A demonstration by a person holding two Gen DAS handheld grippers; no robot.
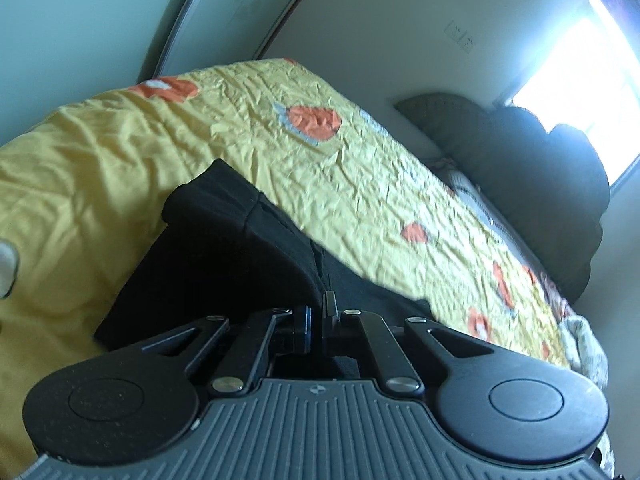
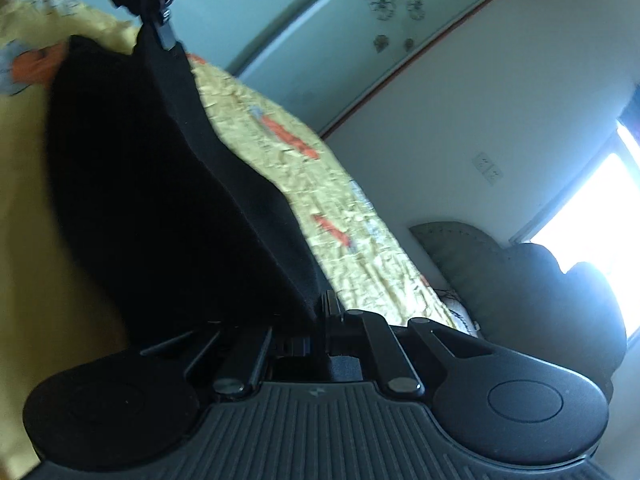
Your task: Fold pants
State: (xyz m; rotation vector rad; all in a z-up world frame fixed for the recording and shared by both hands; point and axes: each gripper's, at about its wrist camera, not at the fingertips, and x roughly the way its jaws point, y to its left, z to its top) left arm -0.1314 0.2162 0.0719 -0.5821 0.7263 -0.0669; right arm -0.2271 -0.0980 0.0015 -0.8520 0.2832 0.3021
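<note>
The black pants [image 1: 224, 248] lie on a yellow bedspread [image 1: 328, 152] and are lifted along one edge. My left gripper [image 1: 320, 312] is shut on an edge of the pants at the bottom middle of its view. My right gripper [image 2: 326, 312] is shut on the same edge further along. In the right wrist view the pants [image 2: 160, 208] stretch as a taut raised band up to the left gripper [image 2: 162, 36] at the top left, which pinches the cloth there. The rest of the pants hangs down onto the bed.
The yellow bedspread [image 2: 360, 232] with orange patches covers the bed. Dark cushions and a headboard [image 1: 540, 184] stand at the far end under a bright window [image 1: 580, 76]. A white wall with a socket [image 2: 488, 168] runs beside the bed.
</note>
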